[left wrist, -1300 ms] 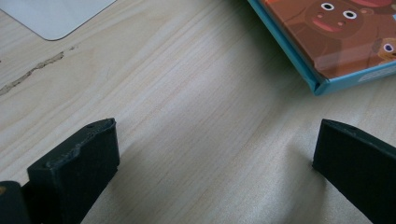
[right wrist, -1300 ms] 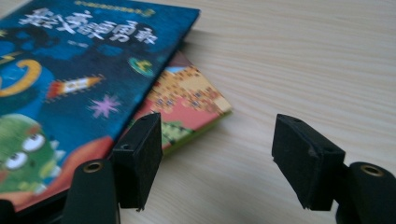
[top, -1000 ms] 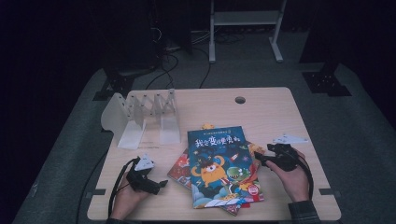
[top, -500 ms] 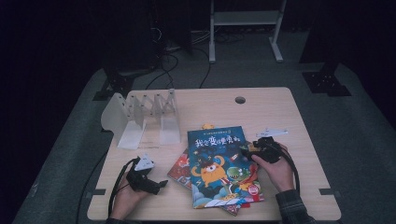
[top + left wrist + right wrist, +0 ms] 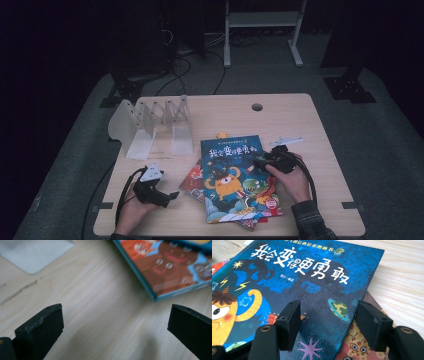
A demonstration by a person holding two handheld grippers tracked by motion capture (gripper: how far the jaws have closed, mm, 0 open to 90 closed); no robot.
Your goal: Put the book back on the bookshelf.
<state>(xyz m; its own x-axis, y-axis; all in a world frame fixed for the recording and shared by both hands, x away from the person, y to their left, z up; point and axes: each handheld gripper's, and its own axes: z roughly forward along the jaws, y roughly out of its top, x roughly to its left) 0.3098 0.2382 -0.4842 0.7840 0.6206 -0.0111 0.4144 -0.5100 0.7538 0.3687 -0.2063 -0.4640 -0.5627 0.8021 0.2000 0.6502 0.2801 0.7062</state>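
- The table point(image 5: 310, 120) is pale wood, with a small round hole point(image 5: 257, 107) near its far edge.
- A white folding rack point(image 5: 152, 125) stands on the table's far left part, well apart from the books.
- The blue picture book point(image 5: 235, 175) lies flat on top of a small pile of books near the front middle of the table, cover up, showing white lettering and an orange monster. A patterned book point(image 5: 357, 345) under it sticks out at its right edge in the right gripper view.
- The right claw point(image 5: 260, 162) sits over the blue book's right edge. Its jaws stand apart above the cover and have just been closing a little; nothing is pinched between them.
- The left claw point(image 5: 170, 196) rests near the front left of the table, just beside the pile. Its jaws are wide apart over bare wood, with a book corner point(image 5: 160, 293) ahead of them.
- A small white object point(image 5: 286, 141) lies near the right hand; what it is I cannot tell.
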